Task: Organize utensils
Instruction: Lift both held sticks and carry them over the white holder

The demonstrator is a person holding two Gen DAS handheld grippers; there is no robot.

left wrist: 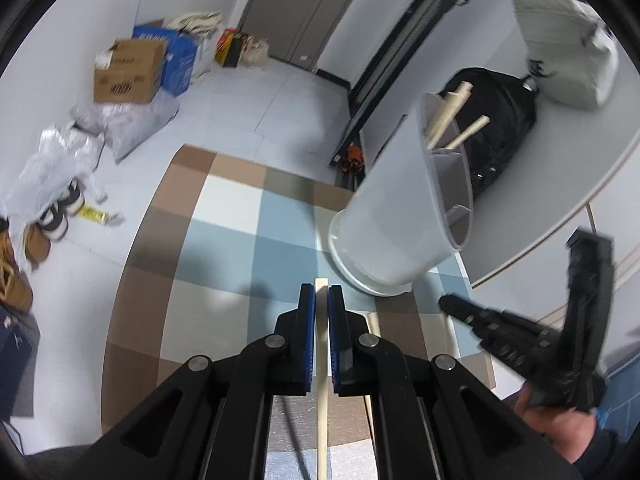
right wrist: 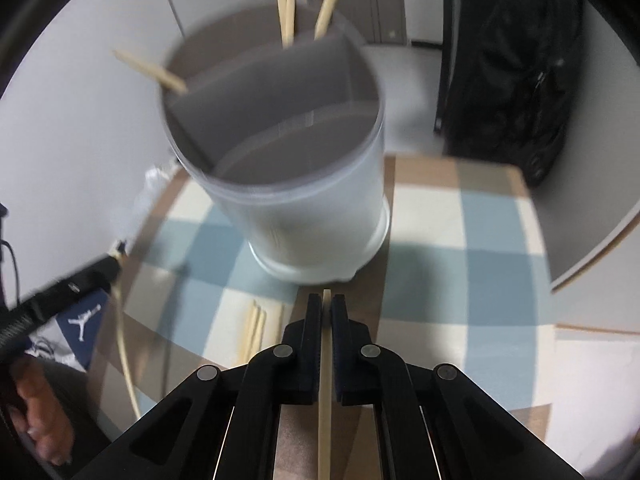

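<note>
Left gripper (left wrist: 321,294): I have its jaws clamped on a chopstick (left wrist: 321,344) that runs up between the blue pads (left wrist: 308,320), tip just past them. Right gripper (right wrist: 326,304): jaws pressed together on a second stick (right wrist: 325,360), held the same way.

Just beside my right jaws, loose sticks (right wrist: 254,330) lie on the checked cloth (right wrist: 500,272). Two more lie by my left jaws.

Directly ahead of both grippers stands the holder (right wrist: 304,216), a pale round tub with inner dividers. A few sticks (right wrist: 288,4) already lean in its far compartment; one pokes over the left rim. The near compartment looks bare, though blur hides detail. Nothing stands between the held sticks and the tub.

In the left view my right gripper shows at the right edge, a hand (left wrist: 560,424) under it.

The cloth, in blue, white and brown squares, covers a round table. Behind the tub, on a second white surface (left wrist: 568,184): a black backpack (left wrist: 496,128) and a pale bag (left wrist: 568,52).

Far floor, grey tile: cardboard box (left wrist: 130,72), blue box, plastic bags, shoes (left wrist: 52,216). Door (left wrist: 304,12) beyond.
</note>
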